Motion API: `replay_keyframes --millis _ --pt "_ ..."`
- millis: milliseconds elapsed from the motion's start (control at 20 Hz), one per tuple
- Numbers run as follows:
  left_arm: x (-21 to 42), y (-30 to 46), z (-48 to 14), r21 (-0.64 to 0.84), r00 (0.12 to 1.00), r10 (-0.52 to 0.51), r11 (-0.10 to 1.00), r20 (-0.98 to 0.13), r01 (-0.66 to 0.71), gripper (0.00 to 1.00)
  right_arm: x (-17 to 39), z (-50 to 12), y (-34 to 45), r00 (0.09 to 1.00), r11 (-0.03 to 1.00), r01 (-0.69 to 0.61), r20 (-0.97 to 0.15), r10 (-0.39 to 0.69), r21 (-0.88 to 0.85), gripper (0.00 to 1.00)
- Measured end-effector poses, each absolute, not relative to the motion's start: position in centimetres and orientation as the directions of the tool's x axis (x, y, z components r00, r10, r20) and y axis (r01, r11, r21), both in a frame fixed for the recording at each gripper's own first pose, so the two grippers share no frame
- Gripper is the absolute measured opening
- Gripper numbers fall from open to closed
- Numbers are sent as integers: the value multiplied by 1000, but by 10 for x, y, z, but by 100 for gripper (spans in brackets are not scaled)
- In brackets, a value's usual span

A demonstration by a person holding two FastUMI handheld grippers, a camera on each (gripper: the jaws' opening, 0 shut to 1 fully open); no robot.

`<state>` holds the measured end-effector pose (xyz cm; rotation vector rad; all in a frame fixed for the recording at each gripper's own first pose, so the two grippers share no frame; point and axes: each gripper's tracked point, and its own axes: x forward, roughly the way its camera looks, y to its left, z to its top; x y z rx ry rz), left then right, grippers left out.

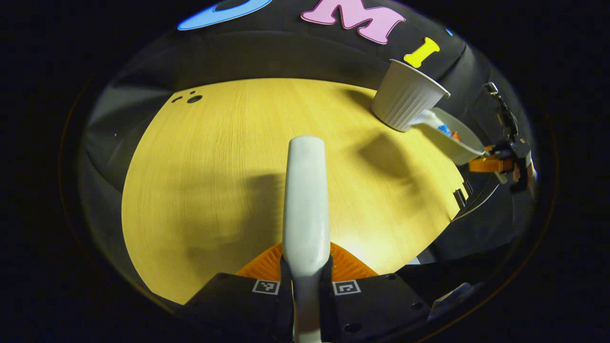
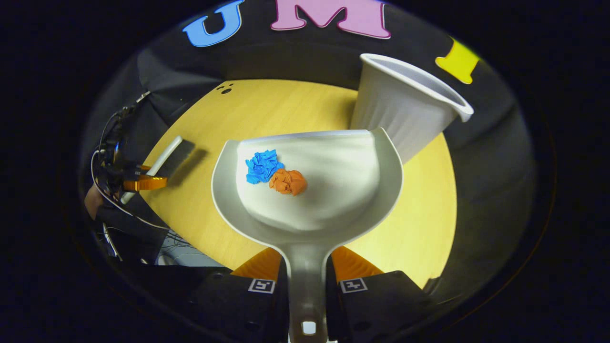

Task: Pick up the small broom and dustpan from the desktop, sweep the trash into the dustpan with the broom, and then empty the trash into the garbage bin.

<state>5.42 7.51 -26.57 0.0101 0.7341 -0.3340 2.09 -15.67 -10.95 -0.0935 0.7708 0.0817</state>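
right gripper jaws were clenched on the dustpan handle, pan held roughly level above the tabletop, likely so the blue scrap and orange scrap stayed put, both sitting near the middle of the pan, touching each other. pan's front lip was right beside the white ribbed garbage bin, below its rim as seen; whether lip touched the wall, can't tell. bin stood at the far tabletop edge, mouth open toward the pan side.

left gripper jaws were clamped on the broom handle, broom pointing out over bare tabletop, well apart from the bin; looked parked out of the way of the dump.

judgement: sweeping looked done, emptying left. pan would need to rise over the bin rim, then tip forward. risk: lip knocking the light bin toward the near table edge. open room to the left and middle; little beyond the bin.
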Motion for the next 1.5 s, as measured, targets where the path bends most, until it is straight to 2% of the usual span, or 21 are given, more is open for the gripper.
replay_keyframes --millis 250,550,650,700,750,800,850,900,950,1250,1300,1500 --pt "48 80 -276 -123 698 -299 948 -651 292 26 -15 -59 -182 724 1000 -29 -689 28 10 34" --pt "52 90 -261 -134 719 -267 962 -642 238 26 -38 -21 -187 774 969 28 -619 134 245 34" --pt "55 94 -252 -130 737 -247 968 -629 213 26 -34 -26 -209 779 984 44 -622 75 173 34" --pt "55 94 -248 -147 739 -247 969 -627 199 26 -34 -32 -222 778 993 46 -628 34 110 29" --pt "54 92 -247 -166 740 -253 967 -623 191 26 -36 -34 -226 778 997 41 -628 13 71 29" --pt "54 90 -246 -175 740 -263 965 -619 196 26 -36 -34 -224 779 998 34 -627 11 60 34" --pt "54 90 -249 -173 735 -267 964 -623 203 26 -36 -35 -221 779 997 33 -627 15 65 34" --pt "54 91 -250 -164 729 -269 963 -630 214 26 -35 -34 -219 779 996 39 -627 19 78 38" --pt "54 91 -252 -157 722 -273 962 -635 225 26 -35 -34 -219 780 995 45 -625 20 89 34" --pt "58 91 -262 -124 690 -297 949 -661 289 26 -40 0 -232 814 992 102 -580 -36 81 34" --pt "58 91 -260 -122 692 -295 950 -658 289 26 -41 8 -237 820 991 106 -570 -42 79 38" --pt "57 89 -257 -138 699 -293 953 -652 271 26 -34 41 -266 846 989 134 -527 -84 57 30"
